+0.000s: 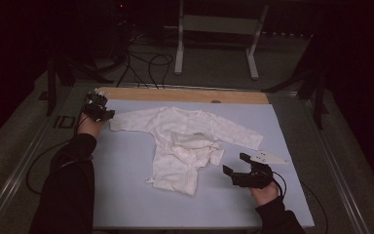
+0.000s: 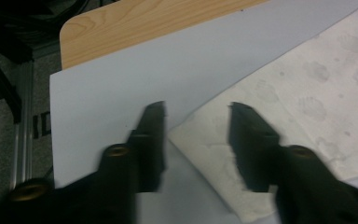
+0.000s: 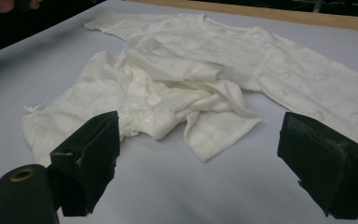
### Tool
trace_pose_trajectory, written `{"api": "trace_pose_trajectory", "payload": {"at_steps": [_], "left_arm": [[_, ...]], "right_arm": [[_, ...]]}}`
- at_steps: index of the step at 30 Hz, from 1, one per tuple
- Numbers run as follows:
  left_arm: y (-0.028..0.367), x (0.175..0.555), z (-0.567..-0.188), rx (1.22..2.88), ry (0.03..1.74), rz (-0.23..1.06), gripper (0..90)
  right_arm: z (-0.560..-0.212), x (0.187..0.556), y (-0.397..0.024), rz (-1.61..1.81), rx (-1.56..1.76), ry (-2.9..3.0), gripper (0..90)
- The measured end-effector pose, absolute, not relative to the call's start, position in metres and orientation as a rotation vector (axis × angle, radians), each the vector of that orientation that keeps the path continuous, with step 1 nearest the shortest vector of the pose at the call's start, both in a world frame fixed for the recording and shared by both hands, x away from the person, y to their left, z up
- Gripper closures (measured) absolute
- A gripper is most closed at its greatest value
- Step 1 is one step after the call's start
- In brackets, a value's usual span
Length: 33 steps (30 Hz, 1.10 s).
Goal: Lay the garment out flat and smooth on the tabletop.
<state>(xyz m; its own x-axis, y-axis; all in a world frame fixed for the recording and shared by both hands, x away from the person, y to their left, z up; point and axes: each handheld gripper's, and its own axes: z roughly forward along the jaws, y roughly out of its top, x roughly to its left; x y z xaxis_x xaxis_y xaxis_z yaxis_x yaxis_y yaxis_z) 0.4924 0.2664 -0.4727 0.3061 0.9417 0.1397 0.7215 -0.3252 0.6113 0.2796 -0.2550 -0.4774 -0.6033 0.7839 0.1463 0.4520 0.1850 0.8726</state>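
Note:
A white baby garment (image 1: 185,141) lies spread on the light blue mat (image 1: 126,165), its sleeves out to both sides and its lower half bunched and folded over. My left gripper (image 1: 104,113) is at the end of the far-left sleeve. In the left gripper view its jaws (image 2: 196,109) stand apart over the sleeve's cuff (image 2: 209,140), which lies flat on the mat between them without being pinched. My right gripper (image 1: 234,163) hovers wide open to the right of the garment's hem. From its own camera, the right gripper (image 3: 200,126) faces the crumpled cloth (image 3: 177,93) with nothing between its jaws.
The mat covers a wooden tabletop (image 1: 185,94) whose bare strip shows along the far edge. Metal rails (image 1: 24,165) border the table on the left and right. Cables (image 1: 146,63) and a white stand (image 1: 214,29) are on the floor beyond.

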Motion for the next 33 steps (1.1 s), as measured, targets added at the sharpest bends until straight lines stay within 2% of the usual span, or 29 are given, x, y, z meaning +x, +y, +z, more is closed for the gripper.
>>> {"api": "trace_pose_trajectory", "payload": {"at_steps": [2,4,7,10,22,33], "left_arm": [[0.266,0.492,-0.473,2.137,1.496,0.672,41.6],[0.265,0.489,-0.471,2.128,1.495,0.684,33.0],[0.263,0.485,-0.468,2.109,1.486,0.671,22.4],[0.259,0.479,-0.464,2.094,1.458,0.644,15.4],[0.247,0.45,-0.458,2.065,1.333,0.532,0.2],[0.236,0.412,-0.455,2.026,1.197,0.452,0.2]], "right_arm": [[-0.477,0.279,-0.255,1.392,1.172,2.133,12.8],[-0.477,0.279,-0.255,1.389,1.165,2.132,12.8],[-0.476,0.278,-0.255,1.39,1.164,2.131,12.8],[-0.475,0.278,-0.255,1.387,1.161,2.132,12.8],[-0.475,0.277,-0.251,1.388,1.156,2.146,12.6],[-0.475,0.277,-0.251,1.386,1.153,2.149,12.6]]}}
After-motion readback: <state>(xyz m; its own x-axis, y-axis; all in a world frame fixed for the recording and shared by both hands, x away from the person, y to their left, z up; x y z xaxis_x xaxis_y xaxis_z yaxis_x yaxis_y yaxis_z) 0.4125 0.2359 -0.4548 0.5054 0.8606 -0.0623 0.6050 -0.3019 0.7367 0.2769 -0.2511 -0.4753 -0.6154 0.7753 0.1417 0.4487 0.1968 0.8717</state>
